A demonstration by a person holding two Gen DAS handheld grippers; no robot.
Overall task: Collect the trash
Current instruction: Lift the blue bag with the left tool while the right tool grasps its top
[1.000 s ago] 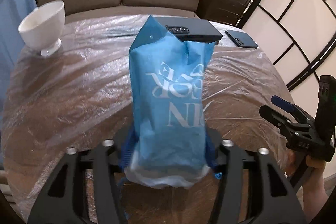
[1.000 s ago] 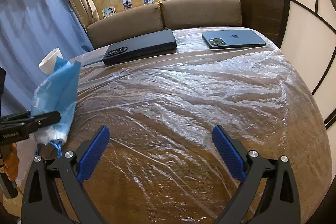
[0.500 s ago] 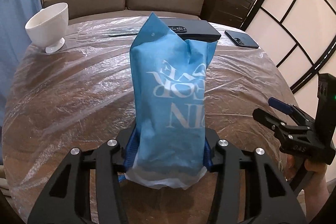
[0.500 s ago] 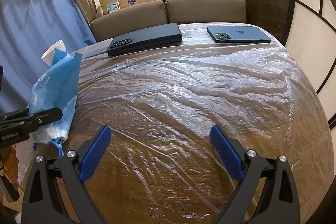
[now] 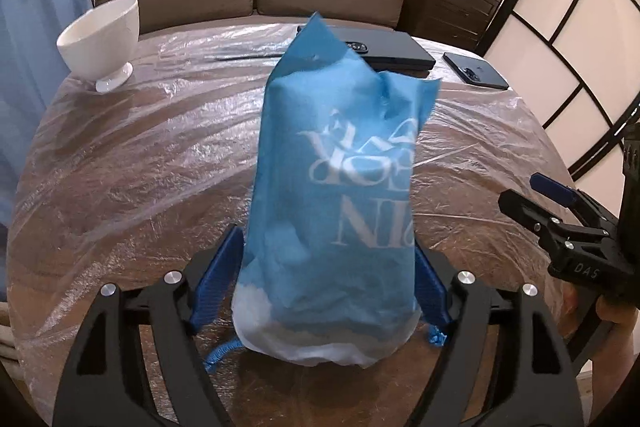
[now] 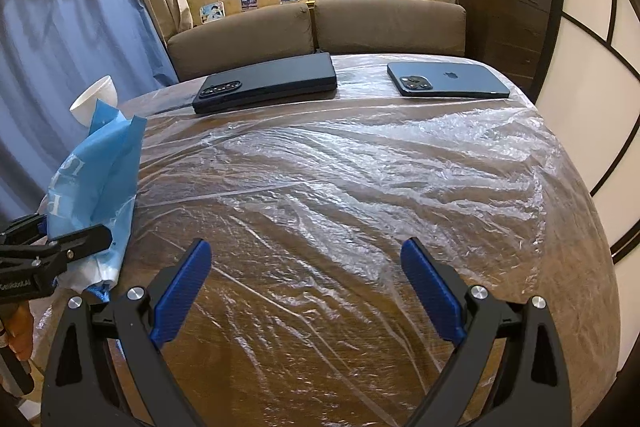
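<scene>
A blue bag (image 5: pixel 332 195) with white lettering stands upright on the film-covered table (image 5: pixel 140 167), a white liner showing at its bottom. My left gripper (image 5: pixel 324 283) has it between the blue pads (image 5: pixel 218 279); the jaws are opening and the pads stand at the bag's sides without squeezing it. The bag's top edge is blurred. In the right wrist view the bag (image 6: pixel 100 163) and the left gripper (image 6: pixel 52 239) sit at the left edge. My right gripper (image 6: pixel 306 267) hangs open over bare film with nothing between its fingers; it also shows as the right gripper (image 5: pixel 560 211), apart from the bag.
A white bowl (image 5: pixel 100 39) stands at the far left of the table. A long black case (image 6: pixel 268 83) and a blue phone (image 6: pixel 448 81) lie at the far edge. A brown sofa (image 6: pixel 312 27) is behind, a blue curtain on the left, a panelled screen on the right.
The left jaws first closed tighter on the bag, then spread apart, and the blue pads now show at its sides. The bag's top has shifted. The right gripper stayed put.
</scene>
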